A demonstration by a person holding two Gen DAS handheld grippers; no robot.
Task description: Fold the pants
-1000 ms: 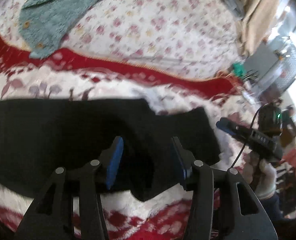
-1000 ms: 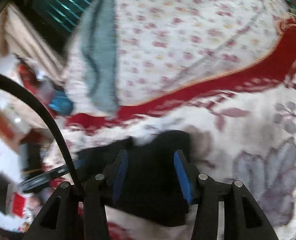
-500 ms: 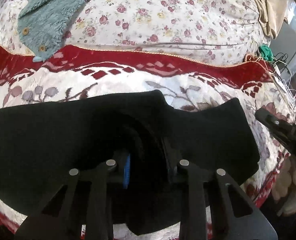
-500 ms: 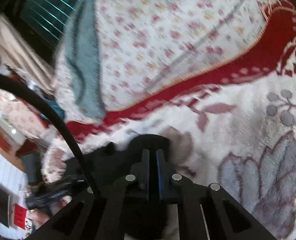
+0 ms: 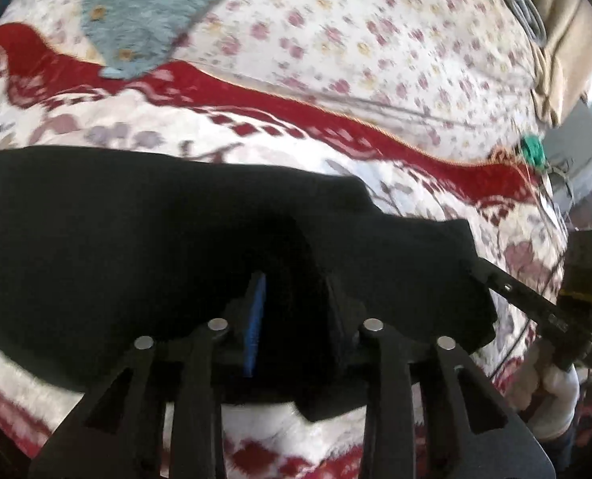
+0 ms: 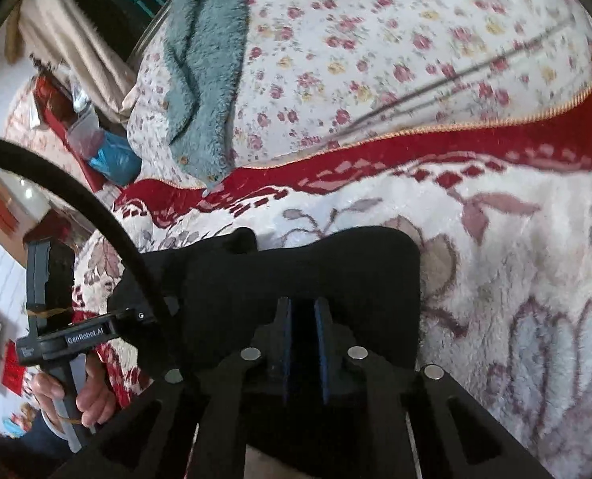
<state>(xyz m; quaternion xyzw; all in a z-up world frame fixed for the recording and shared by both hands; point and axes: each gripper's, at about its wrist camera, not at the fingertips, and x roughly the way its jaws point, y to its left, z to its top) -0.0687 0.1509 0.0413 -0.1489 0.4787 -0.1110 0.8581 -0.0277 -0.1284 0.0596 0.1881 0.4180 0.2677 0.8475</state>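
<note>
Black pants (image 5: 144, 247) low in frame are now pinched by both the left gripper (image 5: 292, 307) and right gripper (image 6: 304, 319), whose jaws just closed, so folding can start.

a floral quilt (image 5: 376, 40) is spread across the upper frame, a red-bordered plush blanket (image 5: 256, 127) below it, a teal fleece garment (image 5: 144, 12) at upper left.
</note>
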